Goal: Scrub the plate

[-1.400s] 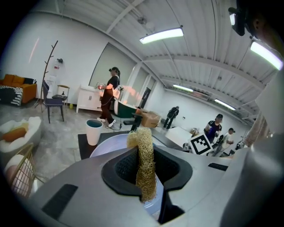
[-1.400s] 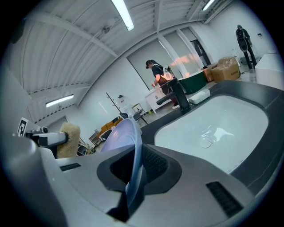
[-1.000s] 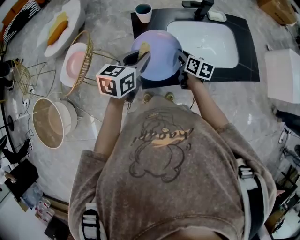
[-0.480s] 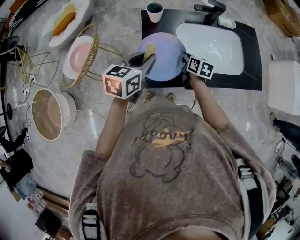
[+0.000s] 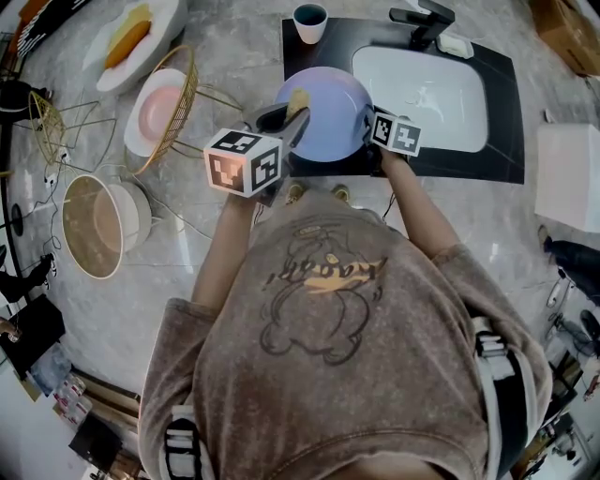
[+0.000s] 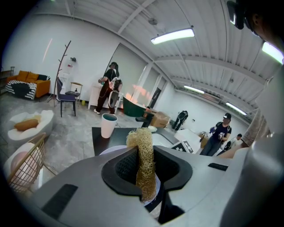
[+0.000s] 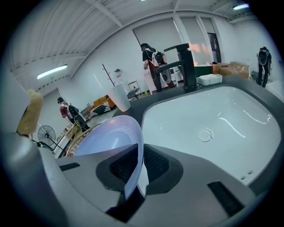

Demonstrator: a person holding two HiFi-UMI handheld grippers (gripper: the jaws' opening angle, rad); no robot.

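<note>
A lilac plate (image 5: 328,117) is held tilted over the black counter, left of the sink. Its rim (image 7: 133,146) sits between the pads of my right gripper (image 5: 367,133), which grips it at the right edge; those jaws are opening slightly at this moment. My left gripper (image 5: 286,120) is shut on a straw-coloured loofah scrubber (image 6: 144,164), which stands upright between the pads. In the head view the scrubber (image 5: 299,99) lies against the plate's upper left face. It also shows at the far left of the right gripper view as the scrubber (image 7: 30,113).
The white sink (image 5: 427,94) with a black faucet (image 5: 419,19) lies to the right. A white cup (image 5: 309,21) stands behind the plate. A gold wire rack (image 5: 173,112) with a pink plate, a large bowl (image 5: 94,225) and a dish with food (image 5: 131,42) are at the left.
The head view has shifted a little to the left. Both grippers, the plate and the scrubber keep nearly the same places relative to each other.
</note>
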